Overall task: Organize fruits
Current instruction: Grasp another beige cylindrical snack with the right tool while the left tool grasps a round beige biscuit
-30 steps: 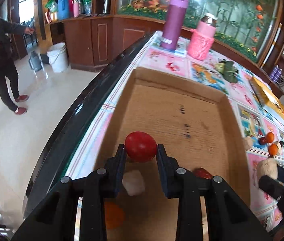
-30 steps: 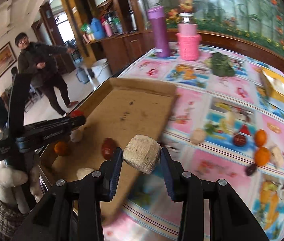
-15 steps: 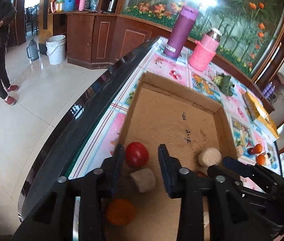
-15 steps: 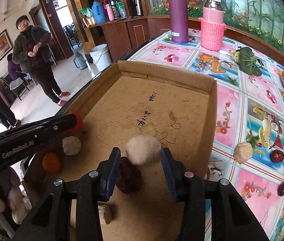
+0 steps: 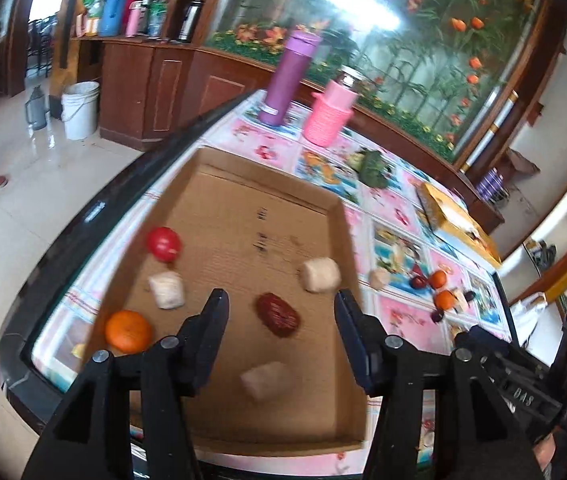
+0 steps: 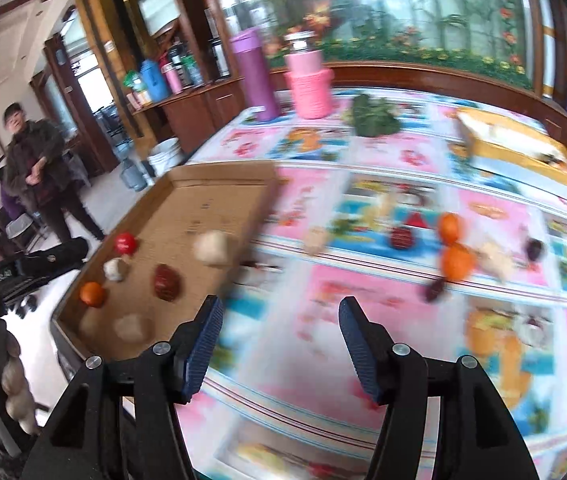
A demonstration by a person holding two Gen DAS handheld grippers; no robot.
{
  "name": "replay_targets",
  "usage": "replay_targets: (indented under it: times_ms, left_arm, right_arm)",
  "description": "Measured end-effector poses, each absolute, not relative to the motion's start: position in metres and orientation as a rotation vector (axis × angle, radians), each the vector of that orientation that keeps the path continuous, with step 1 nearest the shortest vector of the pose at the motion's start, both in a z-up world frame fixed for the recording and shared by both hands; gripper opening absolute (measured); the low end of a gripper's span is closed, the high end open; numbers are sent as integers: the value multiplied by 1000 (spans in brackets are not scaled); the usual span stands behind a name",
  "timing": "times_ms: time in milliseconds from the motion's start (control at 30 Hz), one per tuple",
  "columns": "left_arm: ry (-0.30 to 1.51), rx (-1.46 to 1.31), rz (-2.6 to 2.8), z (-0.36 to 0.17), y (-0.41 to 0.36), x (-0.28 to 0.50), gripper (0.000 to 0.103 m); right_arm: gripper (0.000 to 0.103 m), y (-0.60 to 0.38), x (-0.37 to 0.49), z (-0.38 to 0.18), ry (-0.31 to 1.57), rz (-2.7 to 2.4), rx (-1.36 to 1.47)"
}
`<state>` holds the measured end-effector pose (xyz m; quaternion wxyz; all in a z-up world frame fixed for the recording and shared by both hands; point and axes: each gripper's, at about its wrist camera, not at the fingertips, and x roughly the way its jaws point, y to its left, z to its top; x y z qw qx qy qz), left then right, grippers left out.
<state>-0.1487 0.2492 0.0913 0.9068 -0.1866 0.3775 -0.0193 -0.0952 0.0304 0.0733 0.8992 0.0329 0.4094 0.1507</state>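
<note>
A cardboard tray (image 5: 271,184) (image 6: 219,172) lies at the table's left. In it are a red tomato (image 5: 164,243) (image 6: 125,242), an orange (image 5: 128,331) (image 6: 92,294), a dark red fruit (image 5: 278,314) (image 6: 166,282) and several pale netted fruits, one (image 5: 319,274) (image 6: 211,247) near the right wall. My left gripper (image 5: 281,340) is open and empty above the tray's near part. My right gripper (image 6: 279,344) is open and empty over the tablecloth, right of the tray. More fruits lie loose on the cloth: oranges (image 6: 457,262) (image 5: 443,299), a dark red one (image 6: 401,238) and a pale one (image 6: 315,240).
A purple flask (image 5: 289,76) (image 6: 253,74) and a pink knitted jar (image 5: 329,118) (image 6: 309,84) stand at the back. A green bunch (image 6: 375,116) and a yellow box (image 6: 523,152) lie further right. A person (image 6: 39,172) stands left of the table, beyond its dark edge (image 5: 95,216).
My left gripper let go of the tomato, opened and pulled back. My right gripper dropped its pale fruit in the tray, opened and swung right over the cloth.
</note>
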Motion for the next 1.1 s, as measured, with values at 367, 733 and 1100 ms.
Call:
replay_targets:
  times_ms: [367, 733, 1100]
  left_arm:
    - [893, -222, -207, 75, 133, -114, 54]
    - [932, -90, -232, 54, 81, -71, 54]
    - [1034, -2, -114, 25, 87, -2, 54]
  right_arm:
    - [70, -129, -105, 76, 829, 14, 175]
    - [49, -120, -53, 39, 867, 42, 97]
    - [49, -116, -16, 16, 911, 85, 56]
